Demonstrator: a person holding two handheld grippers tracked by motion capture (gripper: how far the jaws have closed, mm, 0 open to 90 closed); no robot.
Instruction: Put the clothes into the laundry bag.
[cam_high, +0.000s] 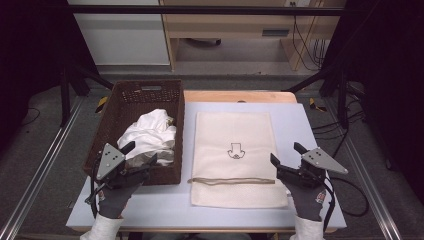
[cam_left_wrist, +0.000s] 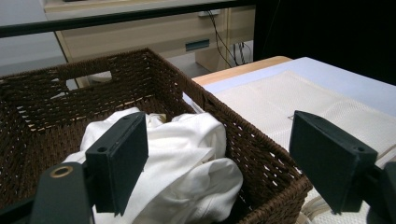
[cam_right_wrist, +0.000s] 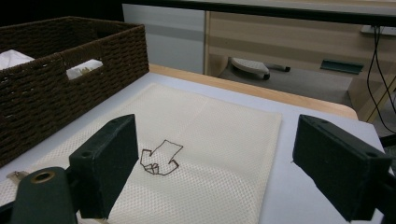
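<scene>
The white cloth (cam_high: 150, 136) lies bunched up in the brown basket (cam_high: 170, 97), at the left of the table (cam_high: 310, 125). The left gripper (cam_high: 142, 154) hangs just over the basket's near end, right by the cloth. Its jaws are wide apart w/ nothing in them; in the left gripper view the cloth (cam_left_wrist: 187, 158) sits below the jaws, not pinched. Just beside the basket, a cream mesh bag (cam_high: 235, 130) lies flat w/ a small dark drawing (cam_high: 234, 150) on it & a string (cam_high: 232, 180) across its near end. The right gripper (cam_high: 285, 156) hovers at the bag's near right edge, jaws apart too, nothing held. Both hands wear dark gloves.
</scene>
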